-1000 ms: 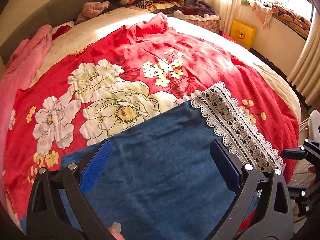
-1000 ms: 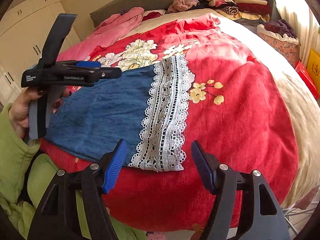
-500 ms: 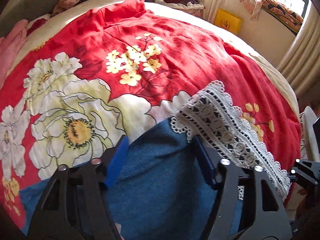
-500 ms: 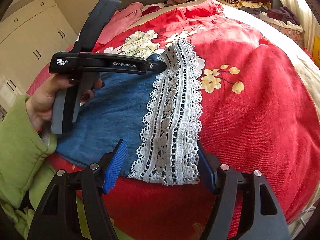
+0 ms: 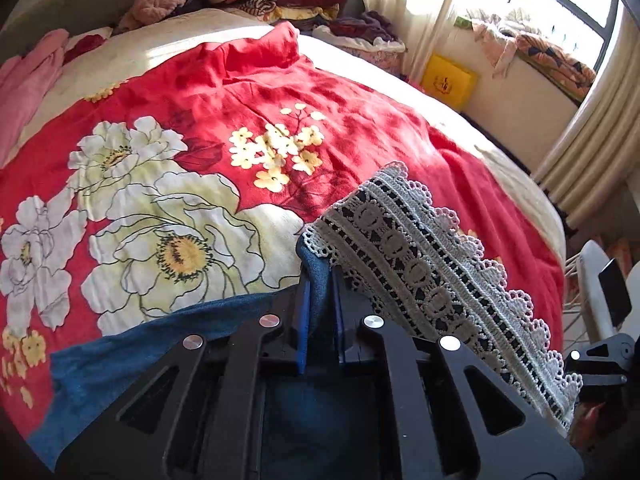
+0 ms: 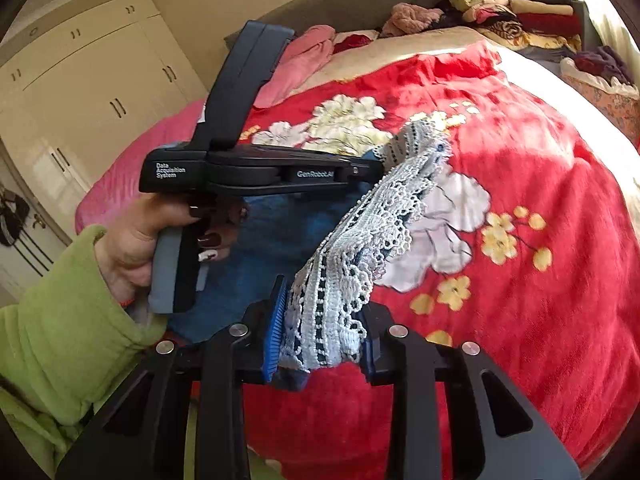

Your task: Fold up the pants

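While the left view shows the left tongs pinched tight on the denim corner of the pants beside the lace hem, the pants lie on the bed. Right view: right tongs closing on bunched lace hem, pads pressing it; a hand carries the left tool. Best lift both corners evenly, hem taut, before folding over.
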`<state>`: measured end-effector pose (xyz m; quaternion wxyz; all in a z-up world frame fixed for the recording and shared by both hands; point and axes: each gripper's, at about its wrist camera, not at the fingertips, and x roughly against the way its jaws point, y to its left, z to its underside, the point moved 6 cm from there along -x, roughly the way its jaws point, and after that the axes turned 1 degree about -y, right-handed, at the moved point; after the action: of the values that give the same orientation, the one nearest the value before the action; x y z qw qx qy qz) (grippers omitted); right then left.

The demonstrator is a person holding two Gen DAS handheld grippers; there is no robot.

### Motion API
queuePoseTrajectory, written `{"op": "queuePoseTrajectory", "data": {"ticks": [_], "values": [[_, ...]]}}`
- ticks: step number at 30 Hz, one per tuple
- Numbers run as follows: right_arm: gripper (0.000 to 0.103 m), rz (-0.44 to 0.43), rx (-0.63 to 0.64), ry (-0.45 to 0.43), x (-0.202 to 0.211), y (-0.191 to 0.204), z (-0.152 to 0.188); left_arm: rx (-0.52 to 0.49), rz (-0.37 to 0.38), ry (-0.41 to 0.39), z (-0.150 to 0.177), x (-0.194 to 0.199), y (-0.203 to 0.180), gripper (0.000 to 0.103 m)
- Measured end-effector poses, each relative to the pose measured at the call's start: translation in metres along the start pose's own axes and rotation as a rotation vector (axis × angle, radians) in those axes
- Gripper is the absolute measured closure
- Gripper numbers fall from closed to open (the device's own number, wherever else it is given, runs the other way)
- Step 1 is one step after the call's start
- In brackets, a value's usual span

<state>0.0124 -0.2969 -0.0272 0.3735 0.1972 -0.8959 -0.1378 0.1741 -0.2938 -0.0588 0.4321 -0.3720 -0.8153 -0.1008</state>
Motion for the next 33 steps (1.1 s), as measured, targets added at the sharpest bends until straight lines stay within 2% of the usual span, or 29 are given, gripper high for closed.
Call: {"op": "queuePoseTrajectory", "data": {"ticks": [2,6,11,15,18,21,23,25,29,31,33], "values": [[0.074,-0.029,0.056,-0.005,-0.003,0.024,-0.011,0.025,0.008,-0.028,0.001,0.018,0.011,0.099],[0.074,-0.079,0.147,0.016,-0.023,0.067,-0.026,0.076,-0.036,-0.069,0.014,0.055,0.049,0.099],[0.074,-0.12,0.234,0.105,-0.068,0.111,-0.022,0.184,-0.073,-0.074,0.047,0.078,0.104,0.097],[0.074,-0.13,0.275,0.184,-0.103,0.137,-0.007,0.348,-0.12,-0.072,0.078,0.089,0.159,0.097],[0.075,-0.13,0.306,0.234,-0.12,0.152,0.005,0.476,-0.138,-0.107,0.098,0.106,0.199,0.097],[0.075,-0.146,0.332,0.266,-0.131,0.169,0.015,0.56,-0.137,-0.155,0.111,0.122,0.223,0.097],[0.074,-0.157,0.35,0.28,-0.139,0.18,0.021,0.596,-0.14,-0.188,0.118,0.131,0.23,0.096],[0.072,-0.175,0.373,0.286,-0.144,0.19,0.027,0.64,-0.121,-0.204,0.122,0.134,0.235,0.089],[0.054,-0.236,0.364,0.289,-0.138,0.197,0.026,0.614,-0.08,-0.208,0.118,0.13,0.222,0.08],[0.048,-0.248,0.346,0.252,-0.124,0.189,0.016,0.606,-0.032,-0.202,0.117,0.124,0.213,0.073],[0.042,-0.224,0.319,0.197,-0.11,0.174,0.001,0.606,-0.022,-0.194,0.116,0.119,0.209,0.07]]}}
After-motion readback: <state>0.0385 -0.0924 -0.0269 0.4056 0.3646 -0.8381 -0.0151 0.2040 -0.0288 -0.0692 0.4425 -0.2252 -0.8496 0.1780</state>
